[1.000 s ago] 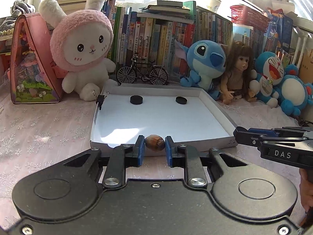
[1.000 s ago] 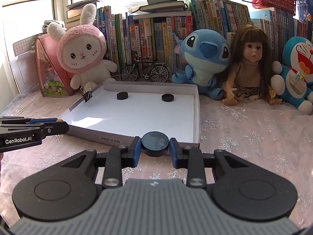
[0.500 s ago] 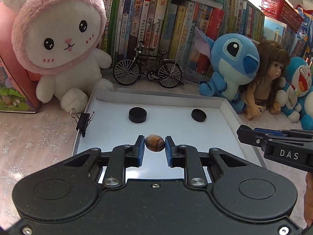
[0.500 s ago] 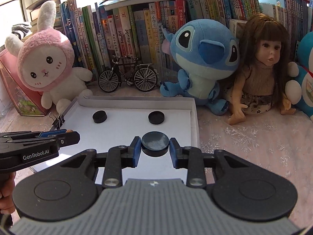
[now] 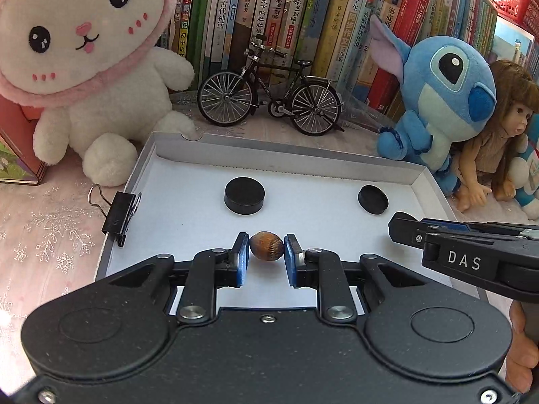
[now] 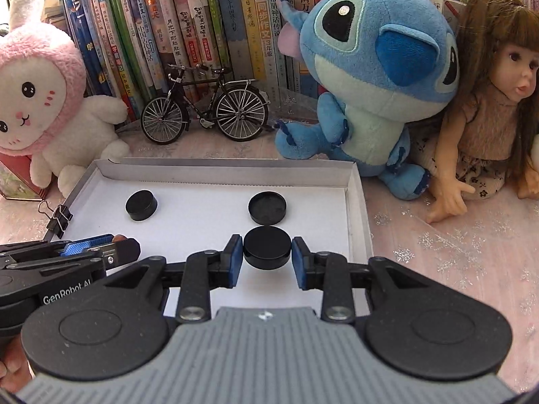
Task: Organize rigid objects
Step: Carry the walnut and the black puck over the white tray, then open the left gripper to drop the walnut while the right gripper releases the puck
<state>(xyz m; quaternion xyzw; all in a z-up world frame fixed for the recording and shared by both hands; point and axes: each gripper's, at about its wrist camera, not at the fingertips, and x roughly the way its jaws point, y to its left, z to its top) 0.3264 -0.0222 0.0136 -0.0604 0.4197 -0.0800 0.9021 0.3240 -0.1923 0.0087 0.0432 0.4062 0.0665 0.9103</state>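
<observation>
At the far left a plush rabbit [image 5: 84,54] sits on the surface [image 5: 43,235], just beside a shallow white tray [image 5: 168,148] whose left wall carries one black binder clip [image 5: 119,213], probably to hold that cardboard side stiff. Over the tray's left half, the left claw [image 5: 267,251] is clamped on one small brown nut [image 5: 267,250], which is gripped by its two ends and carried above the white floor, apparently for setting down inside.

Two black discs lie flat near the tray's back wall, the left disc [image 5: 243,195] and the right disc [image 5: 373,198], well apart, which looks like the start of a row. Over the right half, the right claw [image 6: 267,253] is clamped on a third black disc [image 6: 267,247], held level by its rim and hanging just in front of the right disc, so it seems meant to land beside it.

Behind the tray stand one toy bicycle [image 5: 269,97] and a row of books [image 5: 303,17]; to the right sit one blue plush [image 6: 374,77] and one doll [image 6: 488,101].
</observation>
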